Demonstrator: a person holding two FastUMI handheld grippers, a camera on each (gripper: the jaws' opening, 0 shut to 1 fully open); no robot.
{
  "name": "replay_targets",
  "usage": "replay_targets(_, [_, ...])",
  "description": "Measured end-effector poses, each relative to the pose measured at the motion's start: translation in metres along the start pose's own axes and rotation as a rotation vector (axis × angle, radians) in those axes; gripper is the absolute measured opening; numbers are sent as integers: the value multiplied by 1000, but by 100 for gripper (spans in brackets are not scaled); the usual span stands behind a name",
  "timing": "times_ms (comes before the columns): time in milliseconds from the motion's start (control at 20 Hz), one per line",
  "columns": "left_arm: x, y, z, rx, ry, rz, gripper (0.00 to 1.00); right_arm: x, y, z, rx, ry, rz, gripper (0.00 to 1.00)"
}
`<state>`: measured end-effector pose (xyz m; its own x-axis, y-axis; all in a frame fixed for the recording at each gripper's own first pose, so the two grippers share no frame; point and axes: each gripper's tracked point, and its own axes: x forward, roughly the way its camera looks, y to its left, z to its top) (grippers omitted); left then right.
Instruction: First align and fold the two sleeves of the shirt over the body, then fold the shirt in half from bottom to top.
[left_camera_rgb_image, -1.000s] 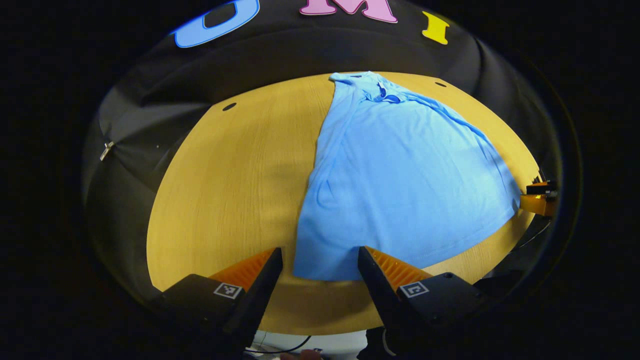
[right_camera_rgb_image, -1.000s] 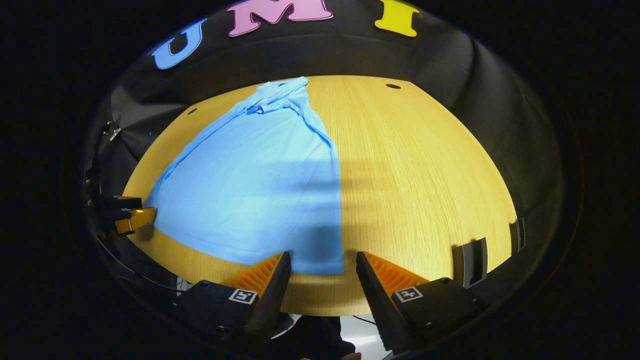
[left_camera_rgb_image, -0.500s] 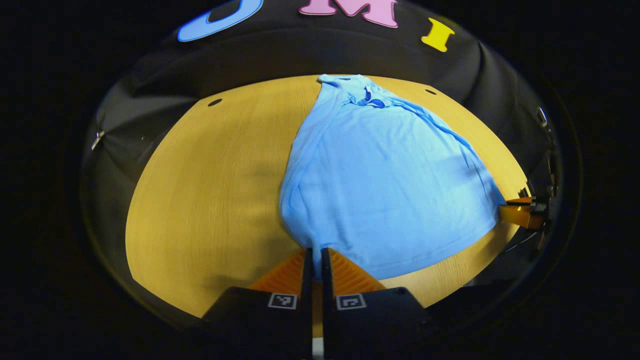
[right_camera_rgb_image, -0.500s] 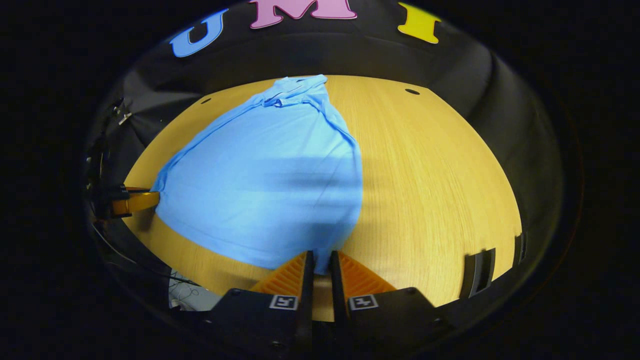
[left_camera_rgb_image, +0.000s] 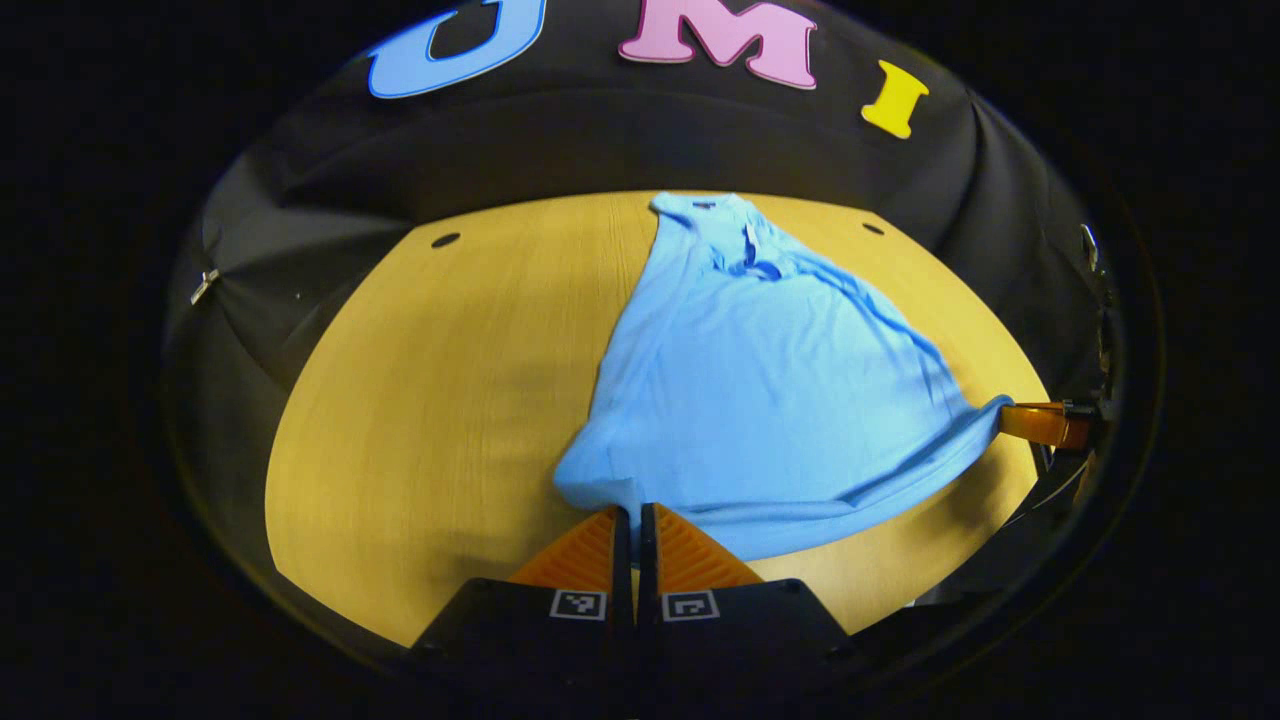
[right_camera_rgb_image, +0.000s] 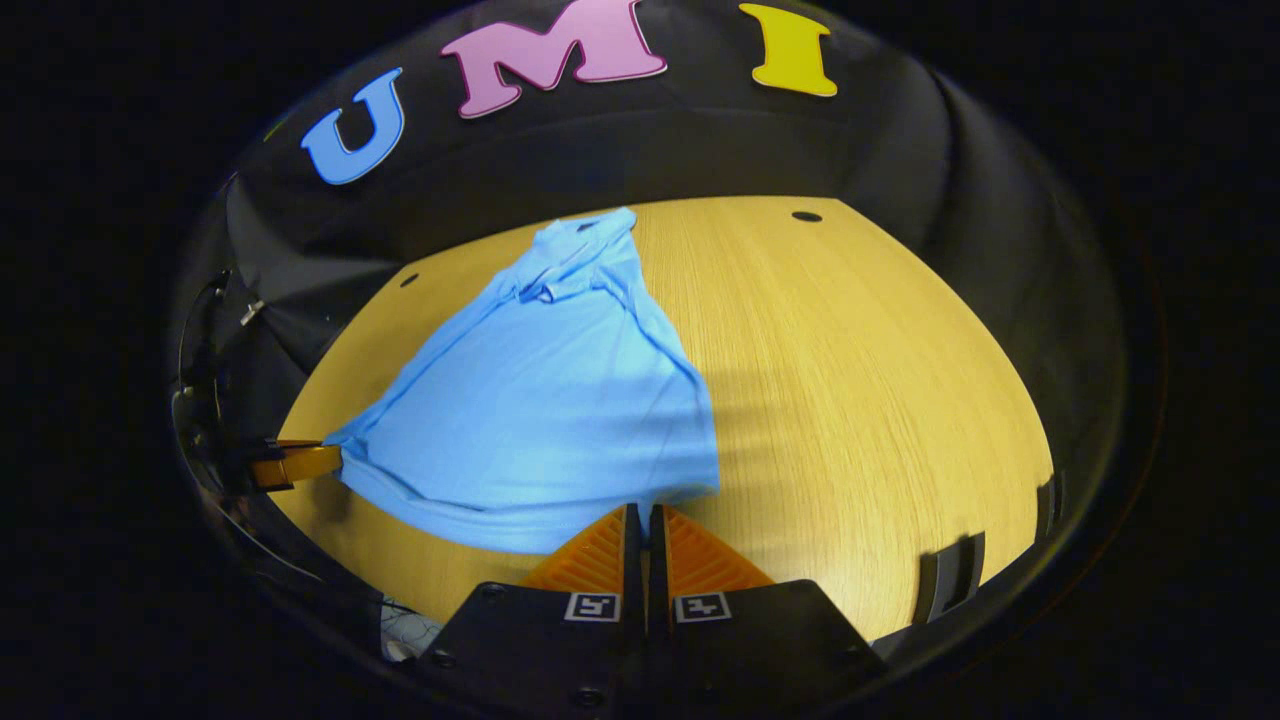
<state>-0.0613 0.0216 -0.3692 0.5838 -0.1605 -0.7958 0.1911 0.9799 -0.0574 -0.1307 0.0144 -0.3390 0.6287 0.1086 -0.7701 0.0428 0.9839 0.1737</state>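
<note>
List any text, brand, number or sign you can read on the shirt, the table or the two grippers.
Shirt: no print or number; a dark spot at the collar is too small to read.
Table: no text.
Left gripper and right gripper: square coded markers, black-and-white patterns, not words.

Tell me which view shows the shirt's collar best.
The left gripper view: the collar of the shirt faces the camera at the table's far edge, its opening visible. In the right gripper view the collar looks bunched and sideways. Both grippers pinch the hem corners.
</note>
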Motion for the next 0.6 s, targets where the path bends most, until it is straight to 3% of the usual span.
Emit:
replay_targets(250, [30, 6, 119, -54, -156, 13, 6, 42, 0, 106, 44, -141, 15, 5])
replay_targets(300, [39, 9, 143, -52, -184, 25, 10, 52, -2, 128, 46, -166, 13, 5])
replay_targets(350, [48, 10, 164, -52, -211, 32, 6, 62, -5, 150, 42, -192, 5, 5])
replay_targets(600, [99, 15, 247, -46, -293, 52, 6, 115, -18, 229, 42, -272, -13, 5])
